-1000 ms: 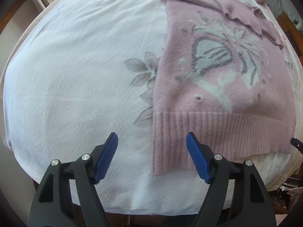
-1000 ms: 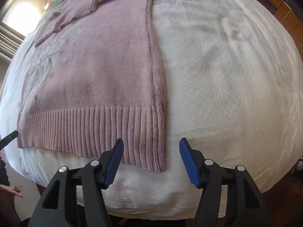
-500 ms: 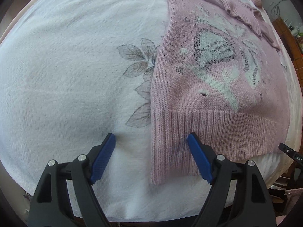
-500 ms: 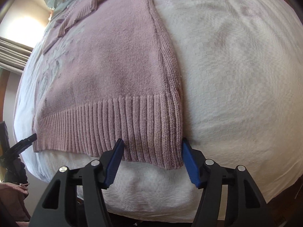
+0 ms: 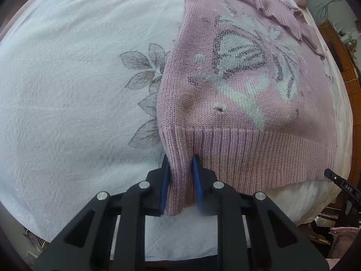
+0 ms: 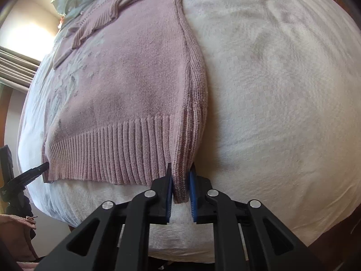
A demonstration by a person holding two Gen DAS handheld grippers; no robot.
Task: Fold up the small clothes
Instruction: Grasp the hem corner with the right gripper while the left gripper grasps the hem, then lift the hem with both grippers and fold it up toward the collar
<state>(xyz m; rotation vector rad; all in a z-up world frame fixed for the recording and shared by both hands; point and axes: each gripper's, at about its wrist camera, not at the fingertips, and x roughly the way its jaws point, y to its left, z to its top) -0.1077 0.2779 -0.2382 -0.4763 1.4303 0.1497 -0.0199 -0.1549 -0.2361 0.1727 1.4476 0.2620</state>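
Left wrist view: my left tongs (image 5: 179,180) pinch the near left corner of the pink sweater (image 5: 243,94) between their blue pads (image 5: 195,180), gripping the ribbed hem (image 5: 248,155), which bunches upward at the grip. The sweater lies flat on the bed's white bedspread (image 5: 67,90), front up, with a pale butterfly motif (image 5: 246,63) and a small hole just above the hem. Grey printed leaves (image 5: 144,72) on the bedspread sit just beside the sweater's left edge. The tip of the other tongs shows at the hem's far corner. Right wrist view: my right tongs (image 6: 181,187) are clamped on the near right corner of the same hem (image 6: 117,155), fabric gathered between the pads (image 6: 192,187). The sweater (image 6: 135,67) extends away over the bedspread (image 6: 282,90), a folded sleeve (image 6: 94,22) lying across its upper part.
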